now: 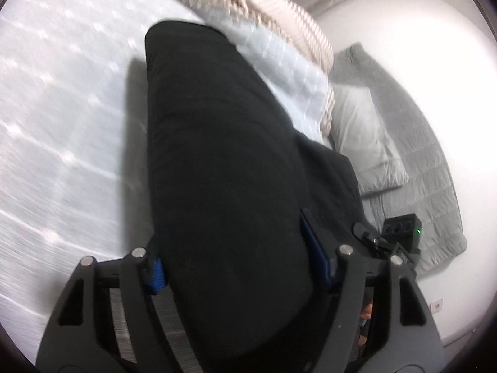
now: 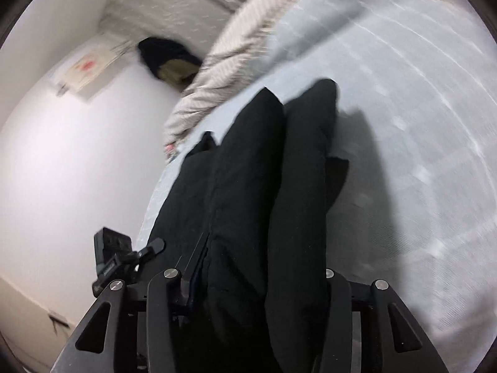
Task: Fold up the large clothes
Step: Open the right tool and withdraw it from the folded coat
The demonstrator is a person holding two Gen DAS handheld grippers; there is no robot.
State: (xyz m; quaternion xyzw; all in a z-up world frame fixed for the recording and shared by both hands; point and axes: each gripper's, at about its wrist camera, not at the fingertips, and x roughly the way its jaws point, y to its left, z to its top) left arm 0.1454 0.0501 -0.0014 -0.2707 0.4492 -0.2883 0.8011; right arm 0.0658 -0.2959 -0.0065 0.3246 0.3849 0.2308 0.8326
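Note:
A large black garment [image 1: 223, 171] hangs from both grippers above a pale blue quilted bed [image 1: 62, 108]. My left gripper [image 1: 239, 267] is shut on one bunched end of it, blue pads [image 1: 157, 275] pressing the cloth on both sides. My right gripper [image 2: 261, 273] is shut on the garment [image 2: 267, 186] too; there it hangs in two thick folds side by side. The fingertips of the right gripper are hidden by cloth. The other gripper shows at the edge of each view: the right one [image 1: 400, 233], the left one [image 2: 118, 258].
A cream striped blanket [image 1: 279, 9] lies bunched along the bed's far side, also in the right wrist view [image 2: 217, 71]. A grey pillow [image 1: 363, 143] and grey quilt [image 1: 435, 186] lie on the floor by the white wall. A dark pile [image 2: 170, 59] lies in the corner.

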